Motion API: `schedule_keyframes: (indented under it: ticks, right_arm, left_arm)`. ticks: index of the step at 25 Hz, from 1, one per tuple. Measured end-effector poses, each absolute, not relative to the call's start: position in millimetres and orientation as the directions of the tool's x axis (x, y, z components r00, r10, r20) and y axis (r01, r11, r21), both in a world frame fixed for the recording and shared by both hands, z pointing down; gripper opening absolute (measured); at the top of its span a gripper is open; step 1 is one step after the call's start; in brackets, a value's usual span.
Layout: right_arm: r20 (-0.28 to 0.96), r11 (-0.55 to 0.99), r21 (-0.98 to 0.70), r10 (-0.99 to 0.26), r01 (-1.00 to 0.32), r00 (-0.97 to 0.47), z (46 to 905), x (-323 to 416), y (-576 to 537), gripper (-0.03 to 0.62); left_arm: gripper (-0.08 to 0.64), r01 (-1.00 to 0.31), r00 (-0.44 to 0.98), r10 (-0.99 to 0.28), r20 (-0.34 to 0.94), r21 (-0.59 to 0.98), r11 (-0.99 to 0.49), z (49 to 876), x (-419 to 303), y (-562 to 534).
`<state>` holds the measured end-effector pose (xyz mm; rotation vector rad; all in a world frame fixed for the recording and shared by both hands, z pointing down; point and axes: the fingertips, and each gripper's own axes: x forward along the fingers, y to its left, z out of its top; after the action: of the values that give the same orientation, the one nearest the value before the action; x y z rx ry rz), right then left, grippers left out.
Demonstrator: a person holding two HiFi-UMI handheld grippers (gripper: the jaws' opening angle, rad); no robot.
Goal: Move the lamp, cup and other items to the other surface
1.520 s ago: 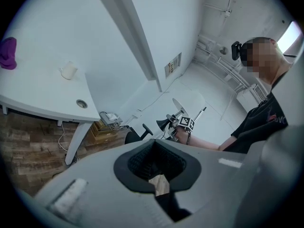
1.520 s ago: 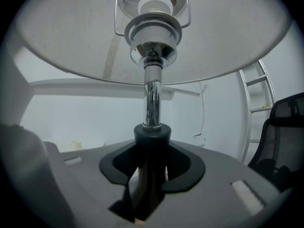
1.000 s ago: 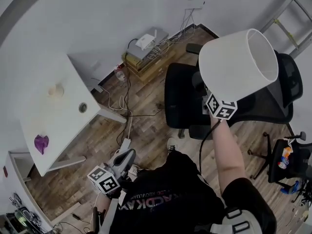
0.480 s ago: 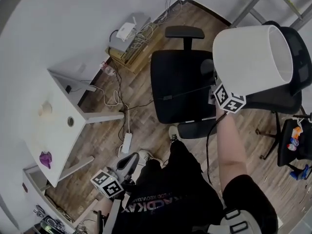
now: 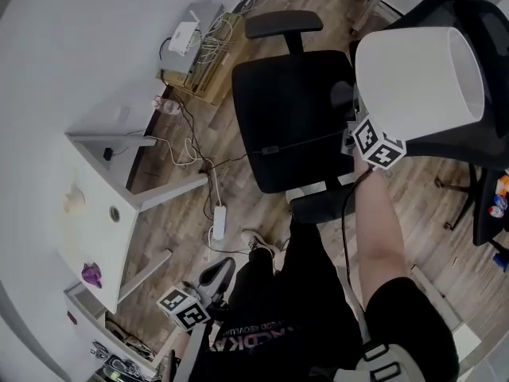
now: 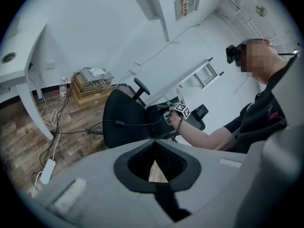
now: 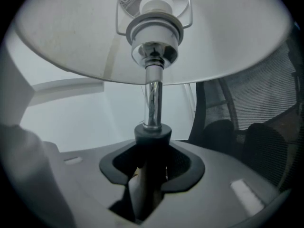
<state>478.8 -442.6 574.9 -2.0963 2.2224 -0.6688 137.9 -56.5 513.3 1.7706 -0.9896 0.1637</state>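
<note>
The lamp has a wide white shade [image 5: 417,86] and a chrome stem [image 7: 153,99] above a black collar. It hangs tilted in the air over a black office chair [image 5: 290,118]. My right gripper [image 5: 367,138] is shut on the lamp's black lower stem [image 7: 152,144], and the shade [image 7: 152,32] fills the top of the right gripper view. My left gripper [image 5: 211,281] hangs low beside the person's leg, shut with nothing in it [image 6: 154,167]. A white desk [image 5: 119,237] at the far left bears a pale cup-like thing [image 5: 74,200] and a purple item [image 5: 91,274].
A stack of boxes with a router [image 5: 195,38] sits against the wall, with cables and a power strip [image 5: 219,221] on the wooden floor. A second black chair [image 5: 477,22] stands behind the lamp. A stand with bottles [image 5: 497,205] is at the right edge.
The head view has swung round, so the desk slid to the lower left and the chair moved under the lamp. The right gripper carried the lamp along. The left gripper dropped lower.
</note>
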Motion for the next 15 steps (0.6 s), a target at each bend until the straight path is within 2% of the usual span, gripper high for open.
schedule_keyframes:
  ticks: [15]
  right_arm:
    - [0.407,-0.131,-0.367,-0.913,-0.921,-0.032,684.4,503.0,-471.0,0.140]
  left_arm:
    - [0.006,-0.689,0.652,-0.457,0.605,0.724,-0.024,552.1,150.7,-68.4]
